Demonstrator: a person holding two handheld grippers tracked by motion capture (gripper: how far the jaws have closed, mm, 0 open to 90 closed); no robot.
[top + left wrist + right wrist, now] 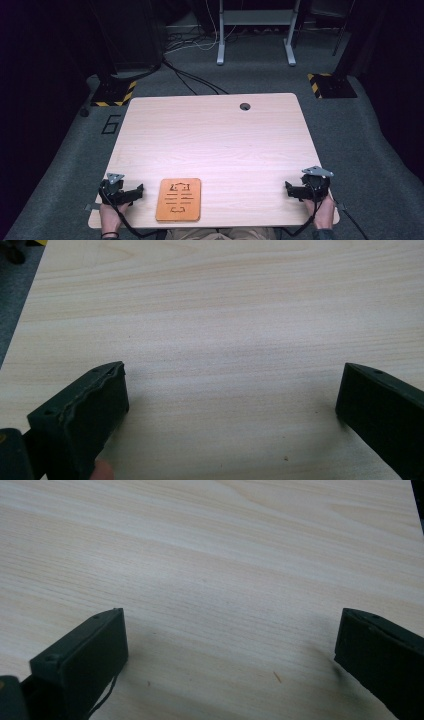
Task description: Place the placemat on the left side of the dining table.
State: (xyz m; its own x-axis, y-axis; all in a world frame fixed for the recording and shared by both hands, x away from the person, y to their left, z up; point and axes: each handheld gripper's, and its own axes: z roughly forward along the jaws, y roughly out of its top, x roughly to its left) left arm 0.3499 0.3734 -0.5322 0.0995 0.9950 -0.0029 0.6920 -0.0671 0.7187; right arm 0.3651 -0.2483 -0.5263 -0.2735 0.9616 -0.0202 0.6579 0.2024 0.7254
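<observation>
A flat orange-brown plaque (178,199) with cut-out shapes lies near the front edge of the light wooden table (215,140), between my two hands. My left gripper (121,192) rests on the table just left of the plaque, and my right gripper (306,186) sits near the front right corner. In the left gripper view the left gripper (233,375) has its black jaws wide apart over bare wood. The right gripper (230,617) looks the same in the right gripper view, open with nothing between the jaws.
A round cable hole (245,106) sits near the table's far edge. On the grey carpet beyond stand two black bases with yellow-black stripes (114,92) (331,85), cables, and a white desk frame (255,30).
</observation>
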